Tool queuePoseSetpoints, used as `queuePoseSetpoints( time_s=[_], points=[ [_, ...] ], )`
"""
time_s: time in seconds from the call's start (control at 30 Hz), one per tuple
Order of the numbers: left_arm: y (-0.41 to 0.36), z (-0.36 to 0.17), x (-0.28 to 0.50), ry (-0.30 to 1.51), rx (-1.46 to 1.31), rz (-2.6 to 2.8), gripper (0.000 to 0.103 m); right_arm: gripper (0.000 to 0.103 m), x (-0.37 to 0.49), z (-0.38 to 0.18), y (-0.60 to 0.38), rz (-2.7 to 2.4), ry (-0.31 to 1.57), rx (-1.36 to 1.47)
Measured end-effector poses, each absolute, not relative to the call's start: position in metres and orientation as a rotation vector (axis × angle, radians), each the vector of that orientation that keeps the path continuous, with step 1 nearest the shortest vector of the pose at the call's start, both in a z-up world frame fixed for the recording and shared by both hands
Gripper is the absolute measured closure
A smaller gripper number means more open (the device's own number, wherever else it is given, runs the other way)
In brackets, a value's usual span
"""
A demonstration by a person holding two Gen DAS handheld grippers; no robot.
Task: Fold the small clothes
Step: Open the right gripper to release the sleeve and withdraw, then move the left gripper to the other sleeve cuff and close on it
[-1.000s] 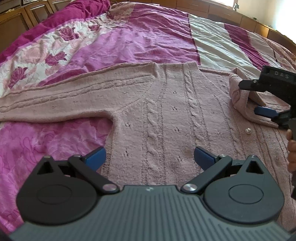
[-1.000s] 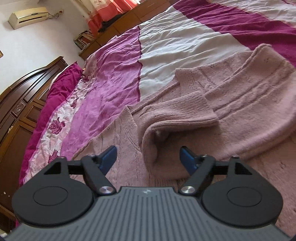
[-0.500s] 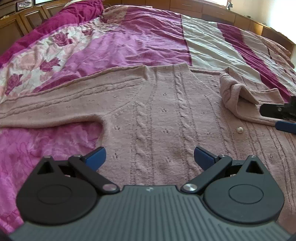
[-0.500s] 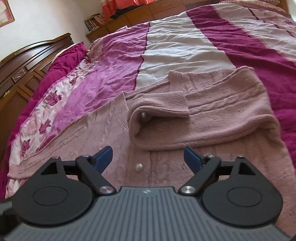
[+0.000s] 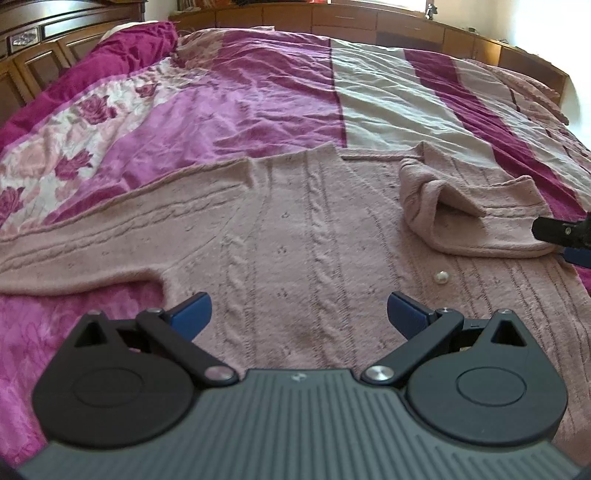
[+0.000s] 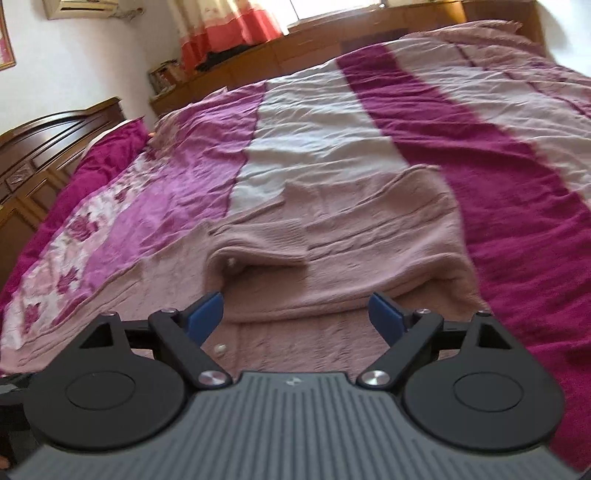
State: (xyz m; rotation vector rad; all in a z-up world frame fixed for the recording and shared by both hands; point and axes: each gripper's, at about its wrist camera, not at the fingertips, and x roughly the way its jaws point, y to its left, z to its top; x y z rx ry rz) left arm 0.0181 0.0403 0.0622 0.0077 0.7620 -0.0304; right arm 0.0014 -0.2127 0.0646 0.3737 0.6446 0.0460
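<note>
A dusty-pink cable-knit cardigan (image 5: 295, 229) lies flat on the bed, one sleeve (image 5: 92, 251) stretched out to the left. Its other sleeve (image 5: 461, 214) is folded in over the body and lies loose in a soft roll (image 6: 332, 258). A pearl button (image 5: 441, 277) shows below that fold. My left gripper (image 5: 299, 308) hovers open over the lower body of the cardigan with nothing between its blue pads. My right gripper (image 6: 295, 308) is open just short of the folded sleeve, holding nothing; its tip shows at the right edge of the left wrist view (image 5: 565, 236).
The bedspread (image 5: 258, 103) has magenta, purple, white and rose-print bands. A dark wooden headboard (image 6: 37, 147) stands on the left and low wooden cabinets (image 5: 406, 29) run along the far side. Another pink knit piece (image 5: 532, 92) lies at the far right of the bed.
My right gripper has drawn back from the folded sleeve, which stays lying on the cardigan, and its jaws have widened a little. My left gripper has pulled back slightly.
</note>
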Motion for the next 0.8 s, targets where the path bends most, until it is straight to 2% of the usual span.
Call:
queuePoseSetpoints(
  time_s=[0.57, 0.8],
  points=[
    [-0.012, 0.071, 0.046, 0.692, 0.089, -0.093, 0.0, 0.013, 0.005, 0.033, -0.243, -0.096, 0.6, 0.353],
    [-0.047, 0.068, 0.062, 0.637, 0.174, -0.129, 0.0, 0.013, 0.01, 0.006, -0.246, -0.182, 0.559, 0.25]
  ],
)
